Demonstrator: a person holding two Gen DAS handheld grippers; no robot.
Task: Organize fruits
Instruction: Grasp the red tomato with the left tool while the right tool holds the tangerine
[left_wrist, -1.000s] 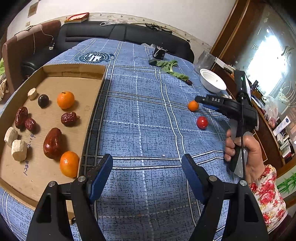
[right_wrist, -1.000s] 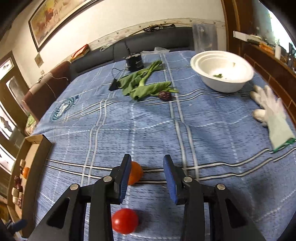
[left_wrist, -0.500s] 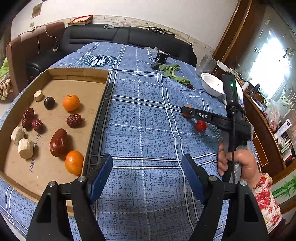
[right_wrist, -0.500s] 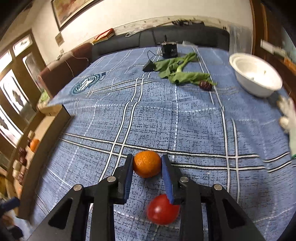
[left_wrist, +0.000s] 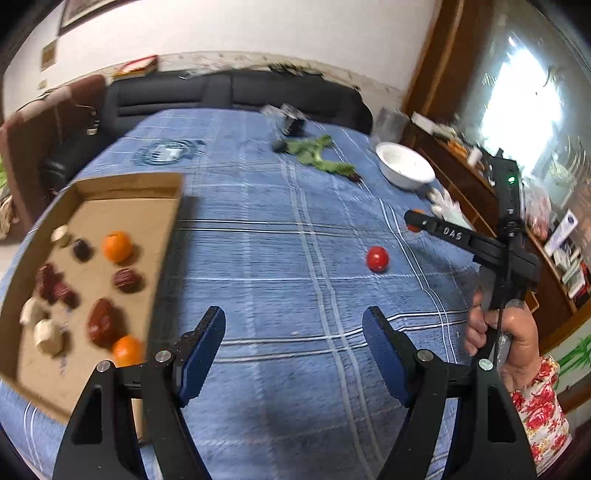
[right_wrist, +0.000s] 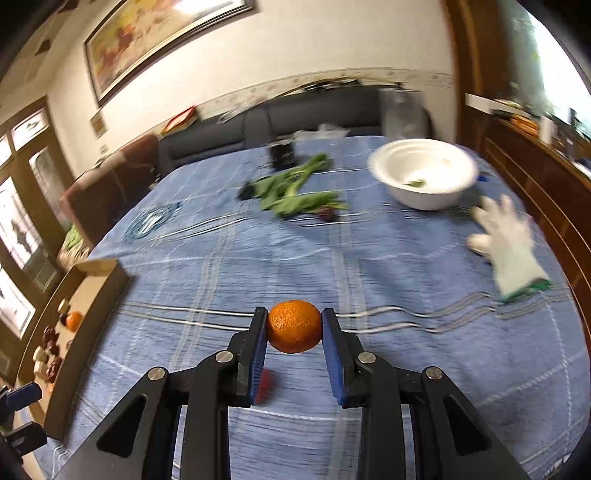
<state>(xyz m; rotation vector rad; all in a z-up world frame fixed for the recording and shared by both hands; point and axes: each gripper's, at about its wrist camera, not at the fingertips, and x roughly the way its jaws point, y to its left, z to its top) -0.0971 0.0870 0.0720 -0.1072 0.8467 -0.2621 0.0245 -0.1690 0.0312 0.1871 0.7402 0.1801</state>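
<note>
My right gripper (right_wrist: 294, 325) is shut on an orange tangerine (right_wrist: 293, 325) and holds it above the blue checked tablecloth; the gripper also shows in the left wrist view (left_wrist: 419, 221). A red tomato (left_wrist: 377, 258) lies on the cloth, partly hidden under my right gripper in the right wrist view (right_wrist: 263, 384). My left gripper (left_wrist: 293, 338) is open and empty above the cloth. A cardboard tray (left_wrist: 162, 206) at the left holds two tangerines (left_wrist: 117, 246), red dates and pale chunks.
A white bowl (right_wrist: 424, 175), green leaves (right_wrist: 295, 192), a dark date (right_wrist: 327, 212) and a white glove (right_wrist: 509, 240) lie at the far side. A black sofa (left_wrist: 236, 96) stands behind the table and a wooden cabinet at the right.
My right gripper closed on the tangerine and lifted it off the cloth. The tomato stayed on the cloth. My left gripper stayed open and both views tilted upward.
</note>
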